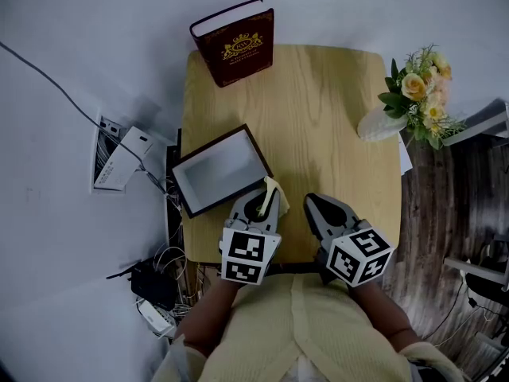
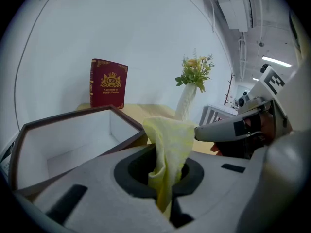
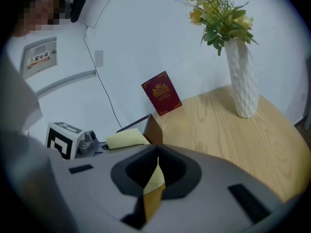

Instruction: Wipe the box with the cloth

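The dark-framed, white-lined rectangular box [image 1: 216, 170] is lying on the light wooden table's [image 1: 318, 110] left side, just far-left of the left gripper [image 1: 261, 204], which is clenching the pale yellow cloth [image 1: 273, 190]. The right gripper [image 1: 318, 210], farther off, is holding its jaws together.

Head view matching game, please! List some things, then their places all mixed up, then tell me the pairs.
1. dark red hardcover book
2. white ribbed vase of yellow flowers
3. open brown box with white inside
4. yellow cloth

A. pinched in the left hand-held gripper
B. upright at the light wooden table's far edge
C. at the table's left edge
D. at the table's right edge

Pairs: 1-B, 2-D, 3-C, 4-A
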Tool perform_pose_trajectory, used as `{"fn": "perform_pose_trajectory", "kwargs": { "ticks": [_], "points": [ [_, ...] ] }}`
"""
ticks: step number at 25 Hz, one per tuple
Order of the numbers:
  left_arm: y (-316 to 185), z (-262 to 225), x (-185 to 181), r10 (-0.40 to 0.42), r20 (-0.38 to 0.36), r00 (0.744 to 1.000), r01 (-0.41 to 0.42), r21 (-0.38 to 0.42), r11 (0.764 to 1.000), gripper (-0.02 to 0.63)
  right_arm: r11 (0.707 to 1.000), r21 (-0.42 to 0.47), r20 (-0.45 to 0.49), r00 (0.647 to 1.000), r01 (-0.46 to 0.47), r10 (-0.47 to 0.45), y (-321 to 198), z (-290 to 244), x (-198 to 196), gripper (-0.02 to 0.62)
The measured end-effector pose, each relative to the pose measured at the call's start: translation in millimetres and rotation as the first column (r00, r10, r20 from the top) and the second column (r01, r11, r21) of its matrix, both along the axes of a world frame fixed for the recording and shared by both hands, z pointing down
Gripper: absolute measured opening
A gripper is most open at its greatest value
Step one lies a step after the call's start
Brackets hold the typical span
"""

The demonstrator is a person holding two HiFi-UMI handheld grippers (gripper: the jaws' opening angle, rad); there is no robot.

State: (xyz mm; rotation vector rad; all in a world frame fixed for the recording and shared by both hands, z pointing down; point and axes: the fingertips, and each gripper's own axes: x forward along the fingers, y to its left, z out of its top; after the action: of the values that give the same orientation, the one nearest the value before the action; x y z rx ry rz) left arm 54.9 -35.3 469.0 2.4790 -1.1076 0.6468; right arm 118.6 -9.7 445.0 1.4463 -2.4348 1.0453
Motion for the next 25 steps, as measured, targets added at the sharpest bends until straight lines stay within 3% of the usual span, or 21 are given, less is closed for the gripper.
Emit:
{"fn": "perform_pose_trajectory", "kwargs": {
  "ticks": [6, 12, 25],
  "points": [
    [10, -21, 4, 0.029, -0.028, 0.999, -0.028, 0.035, 0.999, 0.025, 1.0, 0.019, 0.011, 1.0, 0.007, -0.007, 1, -5, -3, 0.03],
    [18, -38, -14, 0.017, -0.022, 1.0, -0.015, 0.059, 0.998, 0.024, 0.999, 0.04, 0.023, 0.999, 0.026, -0.027, 5, -12, -9, 0.031],
    [37, -73, -64, -0.127, -0.016, 0.992, 0.128, 0.127, 0.984, 0.024, 0.983, 0.122, 0.026, 0.99, 0.135, -0.139, 15, -40, -35, 0.031]
  ]
}}
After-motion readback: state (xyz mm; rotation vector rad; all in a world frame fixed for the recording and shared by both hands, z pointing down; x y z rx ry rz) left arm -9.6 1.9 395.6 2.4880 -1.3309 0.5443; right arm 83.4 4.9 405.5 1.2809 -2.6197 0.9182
